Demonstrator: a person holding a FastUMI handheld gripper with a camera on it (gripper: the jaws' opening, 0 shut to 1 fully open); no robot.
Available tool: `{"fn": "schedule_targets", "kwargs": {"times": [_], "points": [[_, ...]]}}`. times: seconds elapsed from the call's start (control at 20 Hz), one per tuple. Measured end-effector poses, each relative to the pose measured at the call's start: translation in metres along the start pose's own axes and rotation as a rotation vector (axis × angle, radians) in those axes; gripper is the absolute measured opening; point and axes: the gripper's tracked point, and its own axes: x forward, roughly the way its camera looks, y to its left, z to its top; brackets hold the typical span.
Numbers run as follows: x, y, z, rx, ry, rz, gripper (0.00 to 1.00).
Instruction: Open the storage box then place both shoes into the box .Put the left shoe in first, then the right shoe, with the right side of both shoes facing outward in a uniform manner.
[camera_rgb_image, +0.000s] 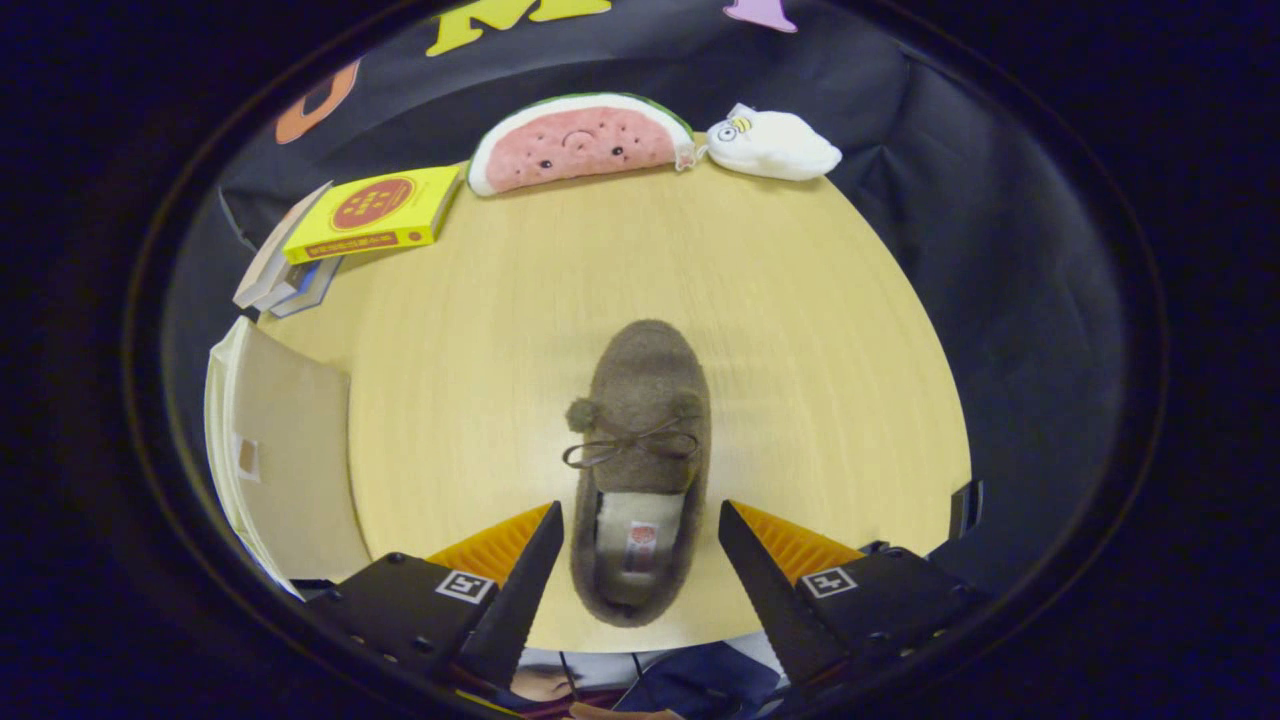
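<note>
One brown fuzzy shoe, a soft slipper with a rounded toe, a thin bow and a small pompom, lies on the pale wood-grain bench, toe pointing far, its pale lined heel opening near. The gripper is released, its two dark wedge fingers spread wide either side of the heel, not touching it. At the left edge sits the cream storage box, flat-sided and smooth. Far left lies a stack of books, a yellow one on top. Along the far edge rest one plush watermelon slice and one white plush toy.
</note>
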Motion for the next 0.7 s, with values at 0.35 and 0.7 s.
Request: {"fn": "schedule_targets", "kwargs": {"times": [0.35, 0.7], "points": [[0.032, -0.025, -0.012, 0.002, 0.084, -0.084, 0.75], [0.055, -0.020, -0.020, -0.004, 0.145, -0.028, 0.23]]}}
